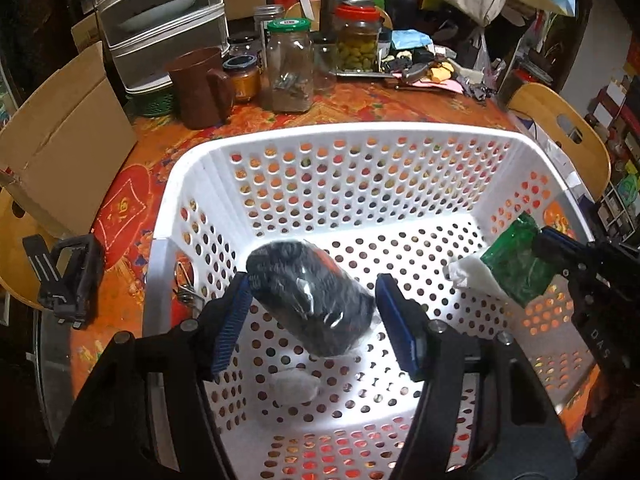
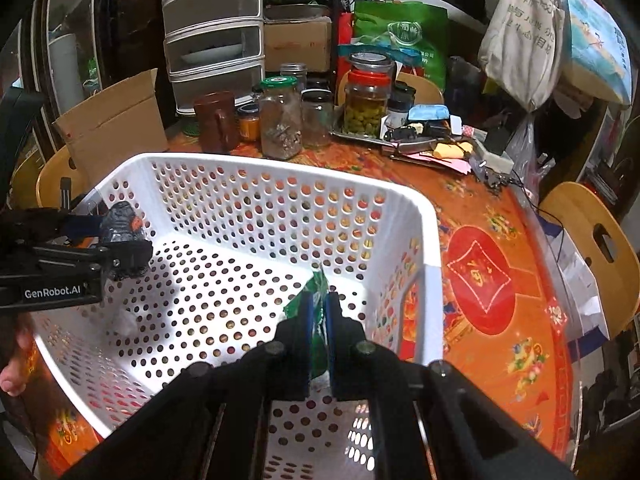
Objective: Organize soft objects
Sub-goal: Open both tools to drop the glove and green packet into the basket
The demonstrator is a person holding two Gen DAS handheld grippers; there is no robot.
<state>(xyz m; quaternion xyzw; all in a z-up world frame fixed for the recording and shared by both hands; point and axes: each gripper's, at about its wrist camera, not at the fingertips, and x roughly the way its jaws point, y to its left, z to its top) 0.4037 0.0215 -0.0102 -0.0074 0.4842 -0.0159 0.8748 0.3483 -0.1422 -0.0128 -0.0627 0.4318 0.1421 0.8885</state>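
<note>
A white perforated basket (image 1: 320, 136) stands on the orange table; it also shows in the right wrist view (image 2: 280, 168). My left gripper (image 1: 316, 316) is open over the basket, and a dark plastic-wrapped roll (image 1: 308, 300) sits between its fingers, touching the left pad and apart from the right one. In the right wrist view the roll (image 2: 124, 220) shows at the left gripper's tip. My right gripper (image 2: 319, 332) is shut on a green packet (image 2: 318, 284) above the basket; the packet (image 1: 516, 260), with white tissue beside it, shows in the left wrist view. A small white lump (image 1: 296, 384) lies on the basket floor.
Glass jars (image 1: 290, 68), a brown mug (image 1: 200, 88) and a tray of small items (image 1: 420, 68) crowd the table's far side. A cardboard box (image 1: 60, 140) stands at the left. Wooden chairs (image 1: 560, 128) flank the table. A black clip (image 1: 68, 276) lies left of the basket.
</note>
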